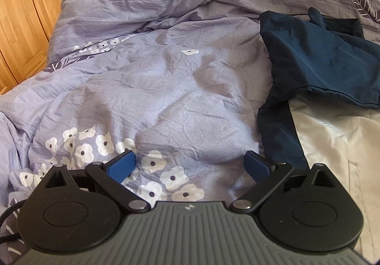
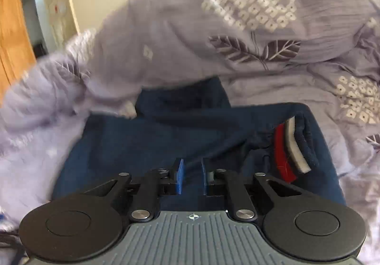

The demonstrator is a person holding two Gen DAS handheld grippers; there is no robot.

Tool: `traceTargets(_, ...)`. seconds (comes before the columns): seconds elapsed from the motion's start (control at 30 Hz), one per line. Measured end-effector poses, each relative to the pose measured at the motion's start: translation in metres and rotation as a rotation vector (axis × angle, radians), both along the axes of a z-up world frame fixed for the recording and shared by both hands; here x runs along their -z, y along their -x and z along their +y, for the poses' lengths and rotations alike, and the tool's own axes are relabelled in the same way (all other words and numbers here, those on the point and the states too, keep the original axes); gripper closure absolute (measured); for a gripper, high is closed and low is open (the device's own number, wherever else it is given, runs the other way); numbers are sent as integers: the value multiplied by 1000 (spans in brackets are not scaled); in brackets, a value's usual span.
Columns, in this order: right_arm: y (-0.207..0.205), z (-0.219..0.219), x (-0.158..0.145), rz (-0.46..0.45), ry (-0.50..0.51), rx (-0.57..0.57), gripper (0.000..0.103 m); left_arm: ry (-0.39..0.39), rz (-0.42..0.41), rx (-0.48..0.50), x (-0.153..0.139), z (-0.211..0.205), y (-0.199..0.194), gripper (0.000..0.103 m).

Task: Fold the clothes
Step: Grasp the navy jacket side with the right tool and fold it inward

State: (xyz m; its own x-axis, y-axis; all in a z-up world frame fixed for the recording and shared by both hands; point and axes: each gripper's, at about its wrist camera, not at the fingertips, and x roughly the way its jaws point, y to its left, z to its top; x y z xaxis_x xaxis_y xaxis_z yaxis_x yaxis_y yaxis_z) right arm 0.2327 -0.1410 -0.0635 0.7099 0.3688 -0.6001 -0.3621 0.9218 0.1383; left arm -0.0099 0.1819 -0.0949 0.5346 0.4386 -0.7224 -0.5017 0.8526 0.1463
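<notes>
A navy garment (image 1: pixel 320 58) lies crumpled on the bed at the right of the left wrist view, with a pale grey panel (image 1: pixel 332 134) below it. My left gripper (image 1: pixel 190 155) hovers over the duvet to the left of the garment, jaws wide apart with nothing between them. In the right wrist view the same navy garment (image 2: pixel 166 134) fills the middle, a red and white striped trim (image 2: pixel 288 148) showing at its right. My right gripper (image 2: pixel 192 165) sits right on it, pads drawn close, and navy cloth fills the narrow gap between them.
A lilac duvet (image 1: pixel 154 98) with white flowers and dark leaves covers the bed in rumpled folds and rises in a heap (image 2: pixel 213 27) behind the garment. A wooden wardrobe (image 1: pixel 21 15) stands at the left. A cable (image 1: pixel 9 212) trails beside the left gripper.
</notes>
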Motion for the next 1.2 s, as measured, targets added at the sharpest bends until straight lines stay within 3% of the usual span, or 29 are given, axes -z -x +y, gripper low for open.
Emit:
traceTargets(0.07,-24,-18,12,37,22,195,86,10,-9,1,-2,1,1,4)
traceTargets(0.1,-39,-31,22,107,16,266,87,16,-15,0,-3,2,0,4)
traceTargets(0.17,-64,-46,37,239,1,283,93,26,-42,21,-10,3,-4,4)
traceTargets(0.27,-56,-42,12,126,23,174,76,24,-102,83,-25,-1,-16,4)
traceTargets(0.3,-49,-40,5,70,44,155,58,17,-125,114,-31,-3,-25,4)
traceTargets(0.33,-47,-39,2,40,73,154,48,10,-147,150,-36,-8,-35,4)
traceTargets(0.4,-51,-37,5,35,141,171,53,7,-183,226,-43,-17,-60,4)
traceTargets(0.43,-56,-36,11,54,180,184,71,8,-203,262,-44,-22,-73,4)
traceTargets(0.5,-58,-40,21,66,234,238,92,0,-240,328,-43,-31,-98,4)
traceTargets(0.6,-58,-47,27,55,195,279,92,18,-240,385,-35,-43,-136,4)
traceTargets(0.67,-67,-44,33,49,231,258,92,52,-210,371,-23,-43,-157,4)
traceTargets(0.83,-98,-44,52,35,340,191,91,81,-26,219,33,-23,-201,0)
traceTargets(0.93,-112,-43,59,22,358,146,89,164,-51,201,41,-6,-197,0)
traceTargets(1.07,-109,-58,43,24,253,143,85,98,-141,239,16,-11,-180,1)
traceTargets(1.2,-87,-68,23,-22,122,83,76,118,-243,324,-9,-17,-187,1)
